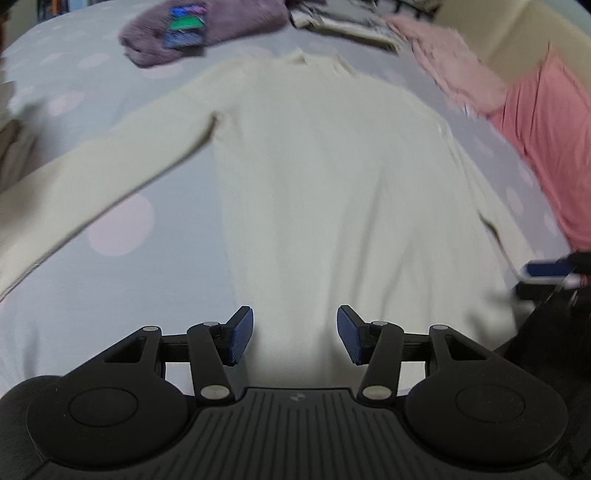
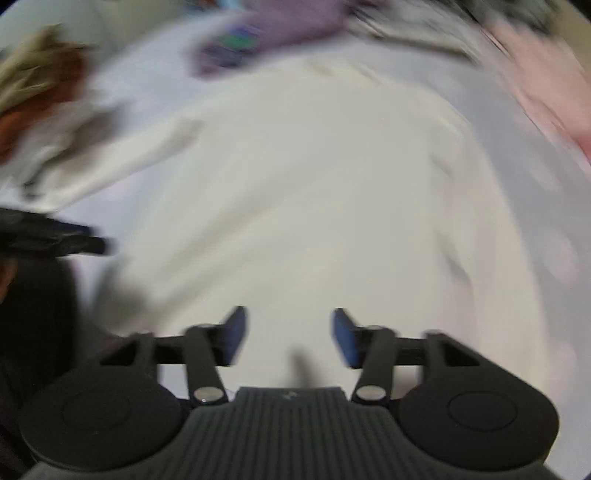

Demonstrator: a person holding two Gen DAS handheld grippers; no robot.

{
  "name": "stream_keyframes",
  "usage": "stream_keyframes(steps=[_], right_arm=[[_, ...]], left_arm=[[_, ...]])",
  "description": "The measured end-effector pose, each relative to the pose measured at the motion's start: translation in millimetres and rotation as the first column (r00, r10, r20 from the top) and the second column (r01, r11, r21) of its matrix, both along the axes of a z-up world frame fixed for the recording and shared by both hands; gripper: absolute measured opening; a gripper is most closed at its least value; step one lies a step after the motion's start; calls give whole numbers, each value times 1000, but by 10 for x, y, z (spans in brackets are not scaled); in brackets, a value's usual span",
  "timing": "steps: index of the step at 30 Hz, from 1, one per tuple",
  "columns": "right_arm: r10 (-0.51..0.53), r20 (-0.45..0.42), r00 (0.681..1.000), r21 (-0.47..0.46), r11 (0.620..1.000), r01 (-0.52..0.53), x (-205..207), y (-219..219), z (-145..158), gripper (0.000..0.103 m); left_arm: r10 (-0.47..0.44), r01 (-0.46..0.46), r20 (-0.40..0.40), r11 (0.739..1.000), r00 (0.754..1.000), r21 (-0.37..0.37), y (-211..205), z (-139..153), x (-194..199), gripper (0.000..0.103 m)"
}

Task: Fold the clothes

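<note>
Left gripper (image 1: pixel 295 334) (jaws apart) above sweater (image 1: pixel 314 166).

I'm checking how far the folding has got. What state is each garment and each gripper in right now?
cream sweater: spread flat on the bed, one sleeve stretched out, unfolded.
purple garment: bunched, not laid out.
pink garment: crumpled at the bed's edge.
patterned cloth: heaped, too blurred to tell more.
left gripper: open, holding nothing.
right gripper: open, holding nothing.

surface: pale grey bedsheet (image 1: pixel 74 295) with faint pink dots | backdrop: beige upholstery (image 1: pixel 498 33) at upper right | far left: dark shelving (image 1: pixel 51 7), blurred
</note>
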State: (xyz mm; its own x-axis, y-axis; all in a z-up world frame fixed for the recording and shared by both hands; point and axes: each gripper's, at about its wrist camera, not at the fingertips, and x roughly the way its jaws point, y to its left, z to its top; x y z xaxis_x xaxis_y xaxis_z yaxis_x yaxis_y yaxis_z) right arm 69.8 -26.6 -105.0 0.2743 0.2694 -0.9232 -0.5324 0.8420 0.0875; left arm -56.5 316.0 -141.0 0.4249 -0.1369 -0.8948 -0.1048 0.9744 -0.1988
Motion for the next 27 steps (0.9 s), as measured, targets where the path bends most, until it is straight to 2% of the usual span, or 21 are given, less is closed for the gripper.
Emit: stream_keyframes(steps=[2, 3, 6, 10, 12, 14, 16, 18, 21, 24, 27], right_arm=[[-99, -107, 989, -154, 985, 81, 253, -214, -185, 69], [-133, -168, 977, -167, 980, 105, 353, -322, -272, 69], [-159, -336, 928, -99, 986, 133, 532, -522, -469, 68], [-186, -426, 885, -69, 983, 173, 646, -519, -622, 53], [-190, -442, 877, -77, 982, 173, 668, -471, -701, 53], [-181, -449, 875, -100, 983, 152, 659, -423, -779, 46], [-143, -454, 880, -109, 989, 104, 620, -389, -812, 8], [-98, -458, 883, -122, 991, 47, 577, -345, -819, 6], [25, -441, 897, -212, 968, -131, 475, -186, -628, 5], [109, -404, 908, -329, 909, -256, 368, -3, -554, 4], [156, -397, 904, -432, 837, -334, 284, 179, -684, 4]], left_arm=[[-11, 11, -6, 1000, 1000, -2, -54, -53, 22, 48], [-16, 16, -8, 1000, 1000, -4, -80, -79, 33, 48], [-18, 18, -9, 1000, 1000, -6, -95, -109, 27, 48], [-17, 17, -4, 1000, 1000, -7, -95, -100, 32, 48], [-16, 16, -1, 1000, 1000, -11, -85, -92, 35, 48], [-19, 19, 3, 1000, 1000, -13, -80, -95, 30, 48], [-21, 21, 6, 1000, 1000, -15, -76, -102, 21, 48], [-23, 23, 6, 1000, 1000, -16, -73, -111, 12, 48], [-23, 23, 5, 1000, 1000, -11, -76, -121, 26, 48], [-19, 19, 4, 1000, 1000, -12, -92, -143, 56, 48], [-22, 22, 3, 1000, 1000, -6, -103, -138, 61, 48]])
